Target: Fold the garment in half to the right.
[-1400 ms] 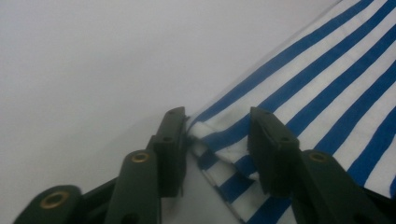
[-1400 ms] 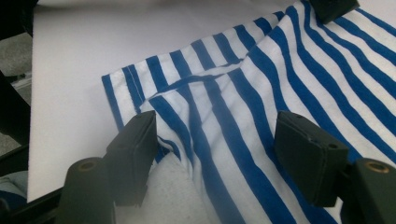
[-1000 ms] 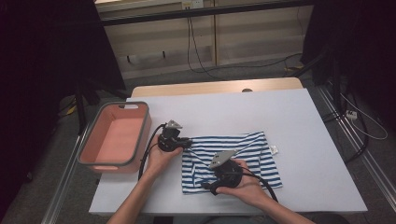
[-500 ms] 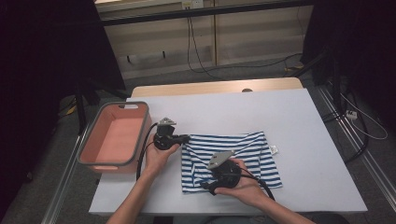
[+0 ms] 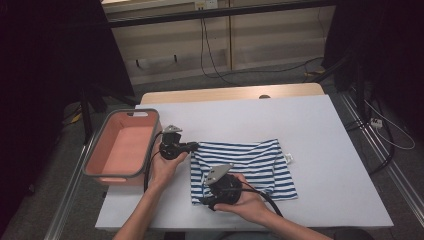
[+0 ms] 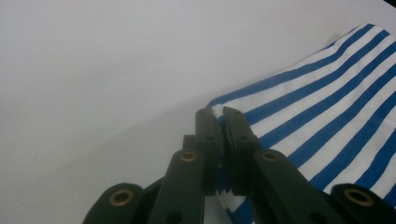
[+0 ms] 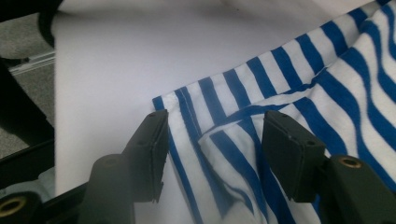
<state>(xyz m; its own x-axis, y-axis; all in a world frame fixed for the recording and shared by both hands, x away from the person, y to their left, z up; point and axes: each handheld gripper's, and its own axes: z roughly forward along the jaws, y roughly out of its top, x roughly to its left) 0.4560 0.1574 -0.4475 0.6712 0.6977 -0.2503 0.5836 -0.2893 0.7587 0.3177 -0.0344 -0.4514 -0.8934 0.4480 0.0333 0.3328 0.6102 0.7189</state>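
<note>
Striped cloth (image 5: 250, 165) — left gripper (image 6: 223, 114) clamped on corner, right gripper (image 7: 212, 135) agape over edge.

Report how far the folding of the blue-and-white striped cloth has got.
Done: the blue-and-white striped cloth lies on the white table, already doubled over, with layered edges in the right gripper view. In hand: the left gripper is shut on the cloth's far left corner; the right gripper is open, its jaws straddling the near left corner. Left, probably: close the right gripper, fold again, perhaps move it to the pink plastic bin.

2 black grippers (image 5: 196, 146) (image 5: 202, 201) carry brass-ringed screw holes, black cables, grey plates.
</note>
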